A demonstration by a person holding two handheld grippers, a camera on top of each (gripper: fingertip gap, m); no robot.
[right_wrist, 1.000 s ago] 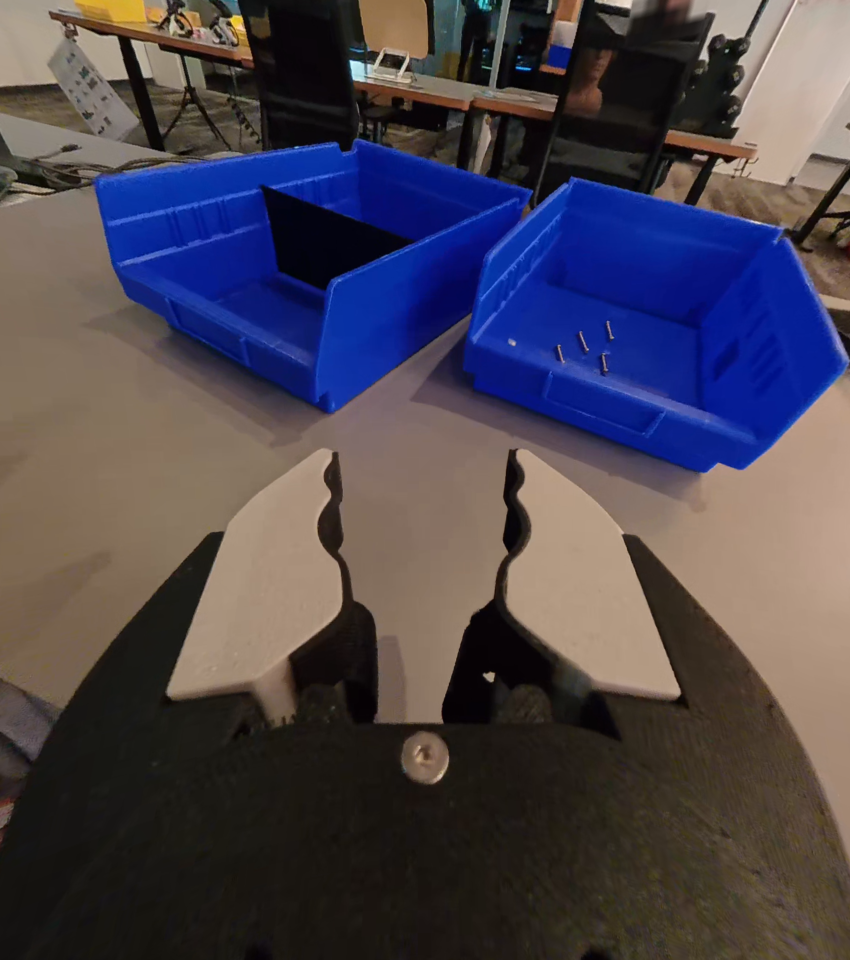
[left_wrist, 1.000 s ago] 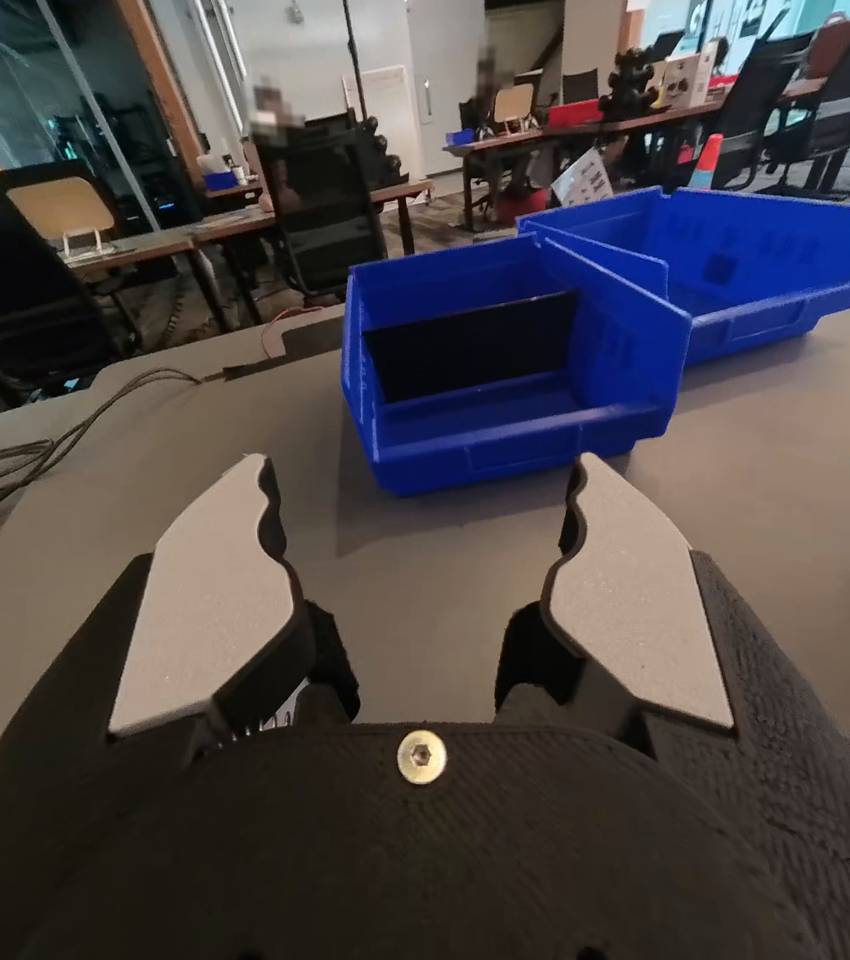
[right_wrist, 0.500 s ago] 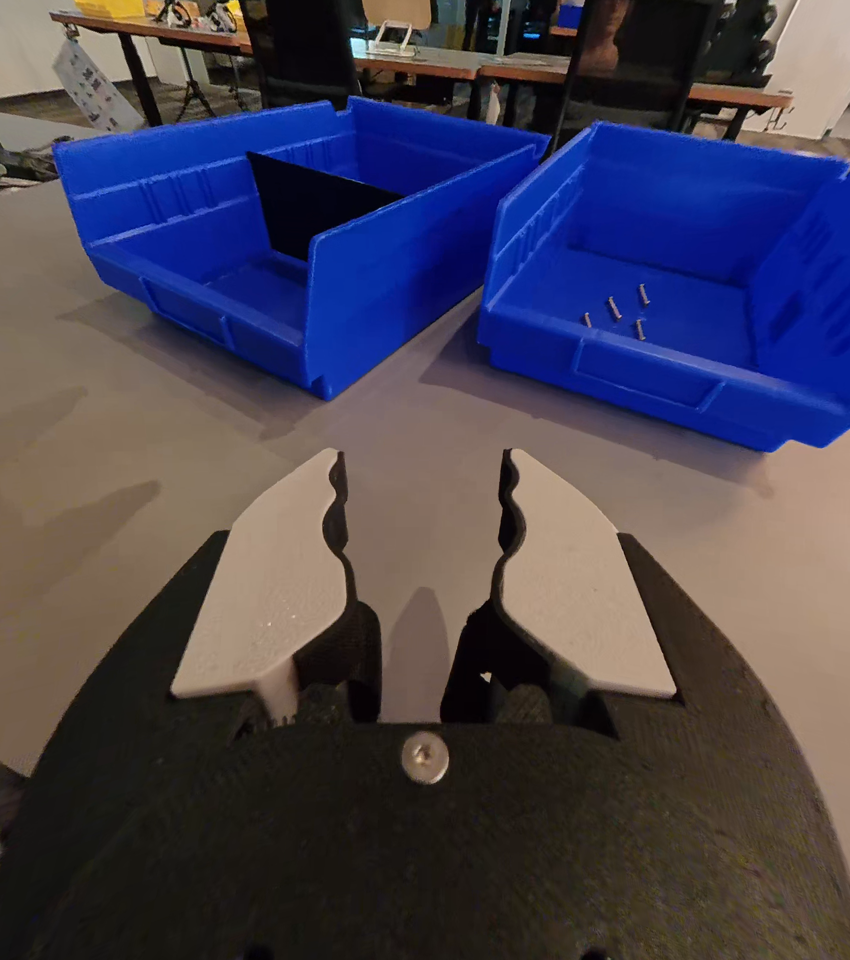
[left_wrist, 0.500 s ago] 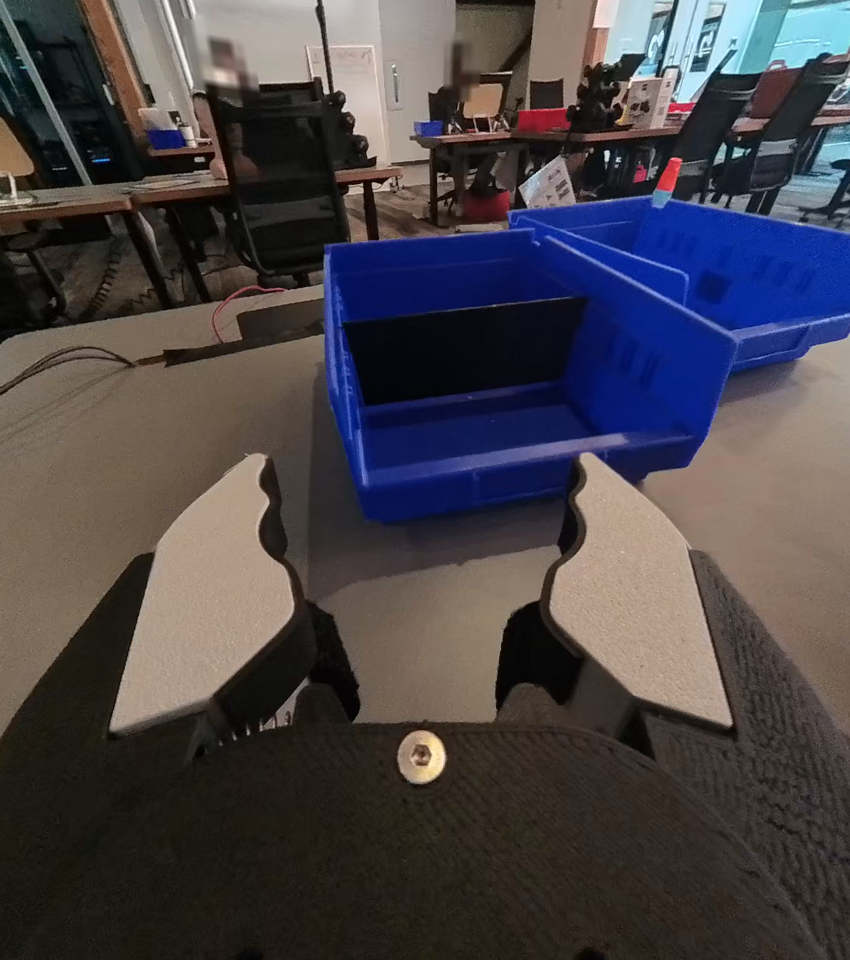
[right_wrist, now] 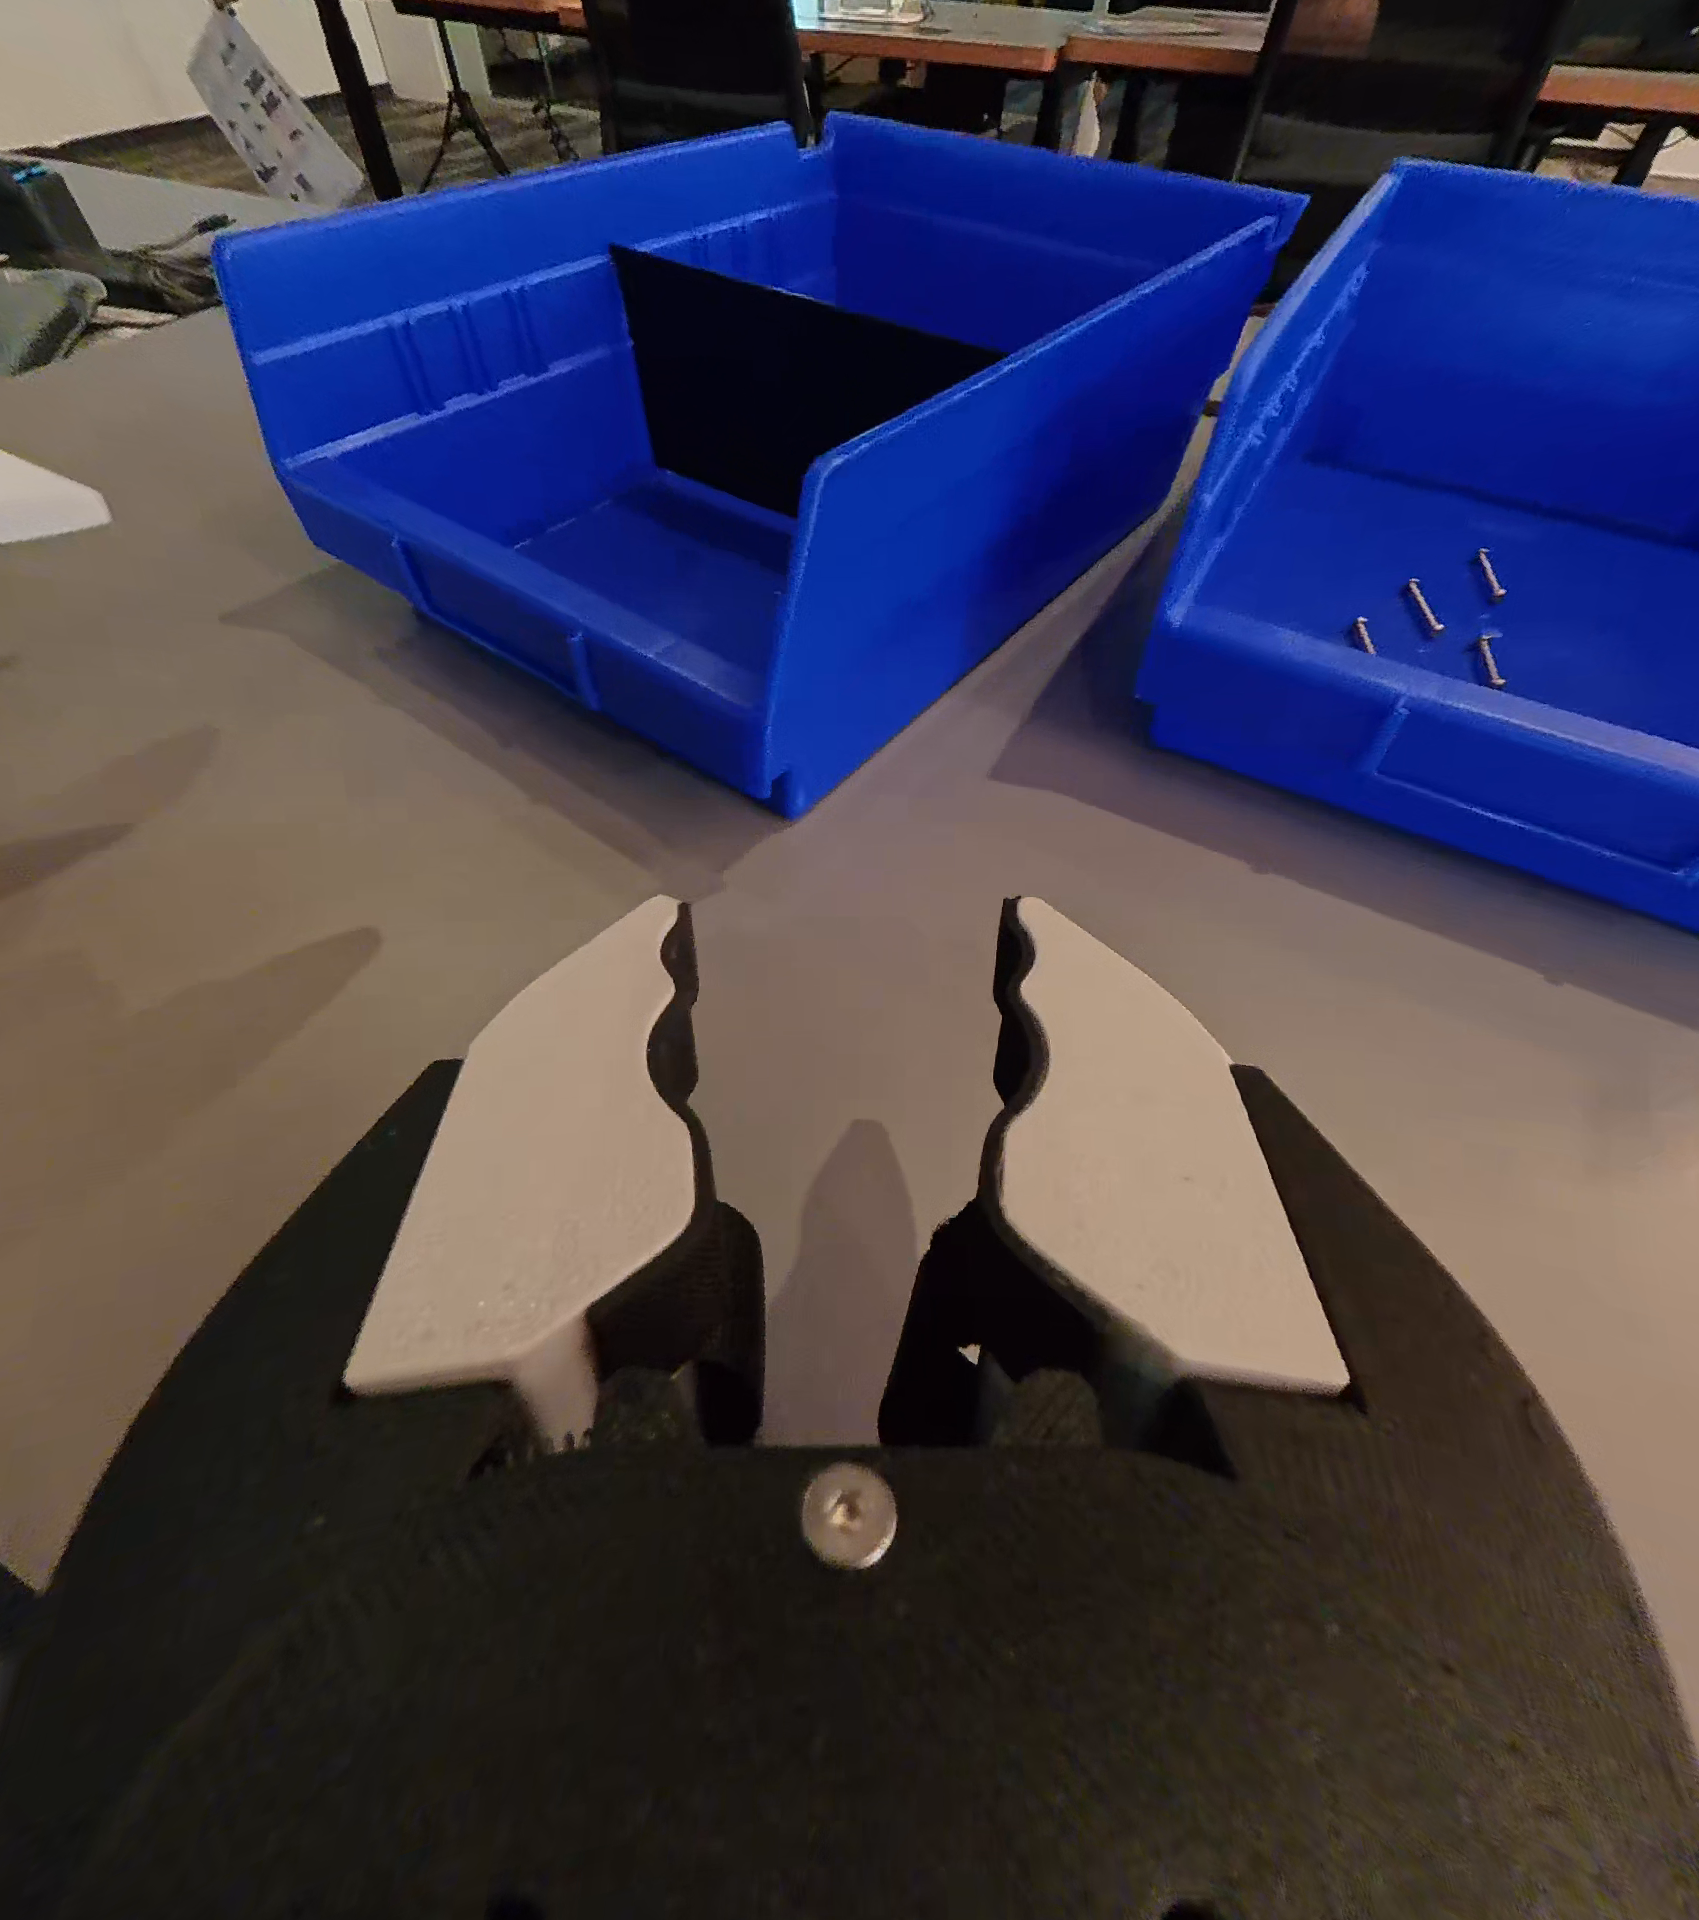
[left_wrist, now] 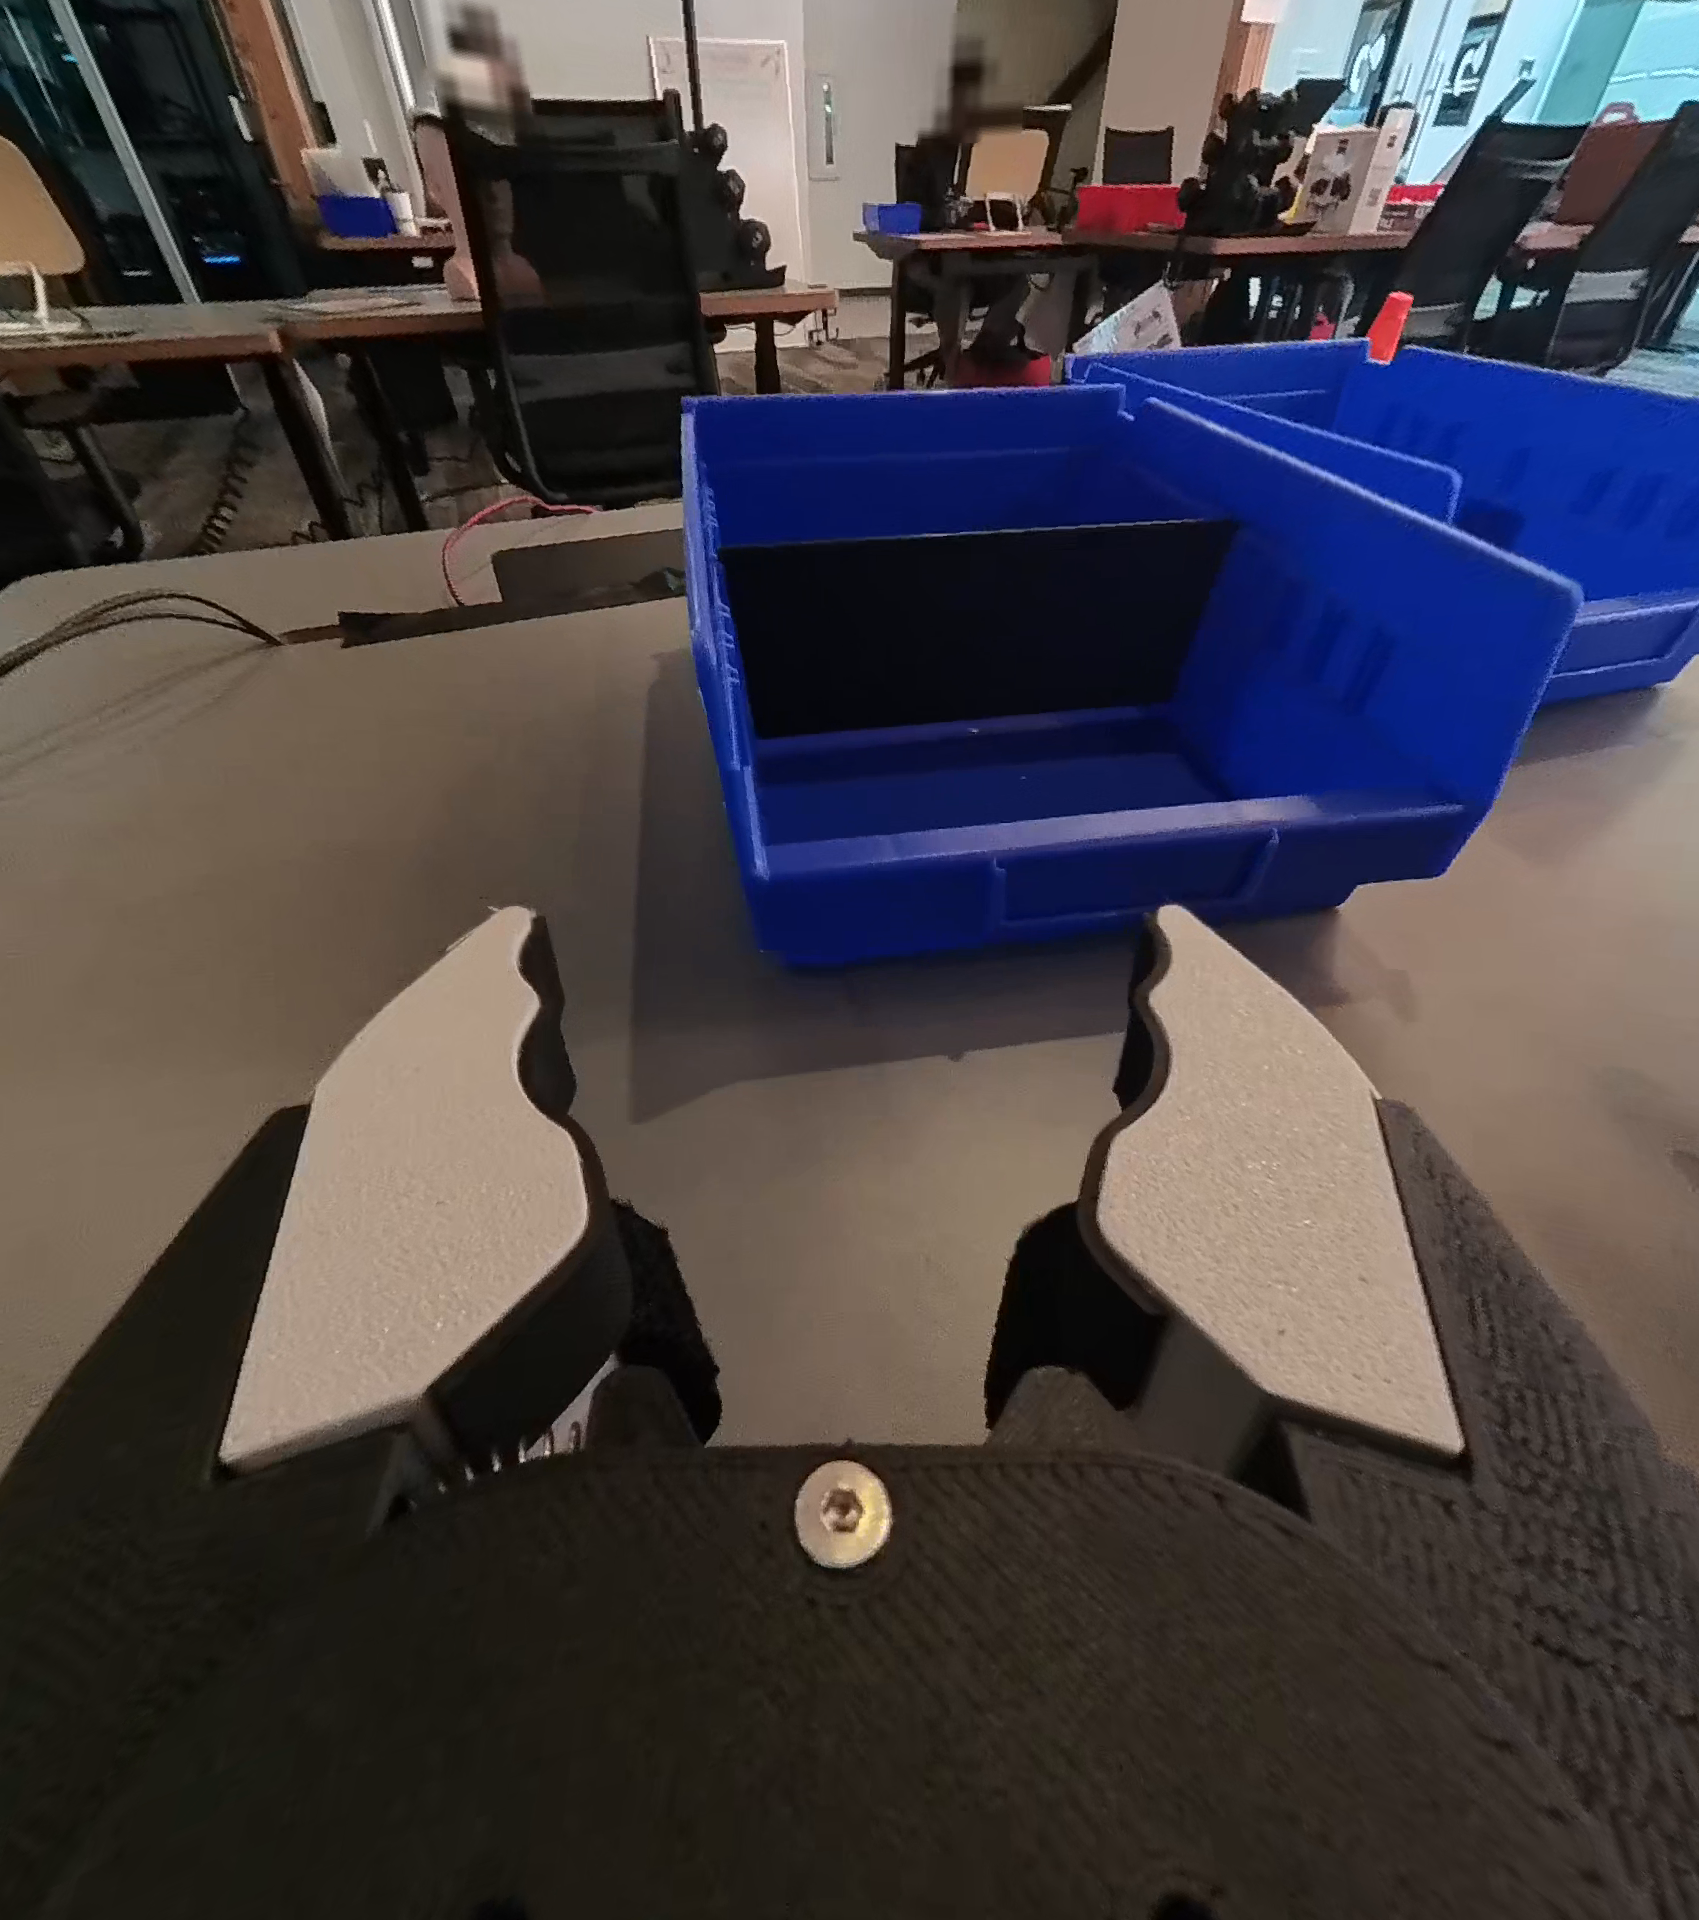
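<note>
Blue plastic storage bin with black divider (left_wrist: 1084,894): it stands on the grey tabletop (left_wrist: 201,883), its low front wall towards the cameras. The black divider panel (left_wrist: 970,623) sits upright across its middle, splitting it into a front and a rear compartment.

Items, left to right:

1. Dark cables (left_wrist: 45,644): they lie at the far left edge of the tabletop, well apart from the bins.
2. Left gripper (left_wrist: 840,935): grey fingers on a black body, jaws spread wide with nothing between them. It hovers over bare tabletop, and the divided bin's front wall is the nearest thing, just ahead. One pale fingertip also shows at the left edge of the right wrist view.
3. Divided bin, as above; the right wrist view shows it obliquely.
4. Right gripper (right_wrist: 845,914): jaws parted more narrowly and holding nothing. It points at the strip of tabletop between the two bins and touches neither.
5. Second blue plastic bin (right_wrist: 1447,727): no divider; it stands just beside the first and apart from it.
6. Small metal screws (right_wrist: 1425,608): four lie loose on the second bin's floor, near its front wall.

Background: desks and black office chairs (left_wrist: 596,260).
</note>
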